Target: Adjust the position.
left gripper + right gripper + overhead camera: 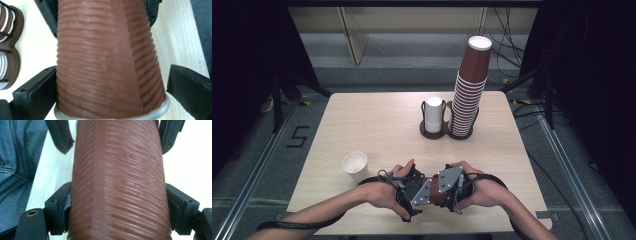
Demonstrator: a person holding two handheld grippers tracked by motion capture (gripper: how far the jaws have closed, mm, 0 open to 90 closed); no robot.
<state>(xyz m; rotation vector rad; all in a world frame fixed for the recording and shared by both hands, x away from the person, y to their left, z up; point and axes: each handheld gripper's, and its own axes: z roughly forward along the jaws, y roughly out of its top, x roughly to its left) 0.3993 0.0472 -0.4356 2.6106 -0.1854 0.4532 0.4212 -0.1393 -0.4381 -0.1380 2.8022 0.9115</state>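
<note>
Two grippers meet over the near edge of the pale wooden table (362, 125), and everything else is laid out to feed them. Largest after the table is the tall stack of brown ribbed cups (469, 95), standing upside down in one ring of a dark two-ring holder (447, 132) at the far middle, so cups can be lifted off the top; a short stack of white cups (434, 114) fills the other ring. A single white cup (355, 164) stands upright, mouth up, near the left hand, apart from the work, probably waiting for a sleeve. The brown ribbed cup sleeve (100, 62) lies level between the two hands, just above the table's near edge. The right gripper (120, 212) clamps it, both pads pressed against the ribbed sides, which keeps it steady. The left gripper (110, 92) has its jaws spread wide: one black finger (35, 92) is at the sleeve's side, while the other finger (190, 85) stands clear with bare table showing in the gap, so it does not grip. That reads as a handover, one hand carrying while the other lets go.
</note>
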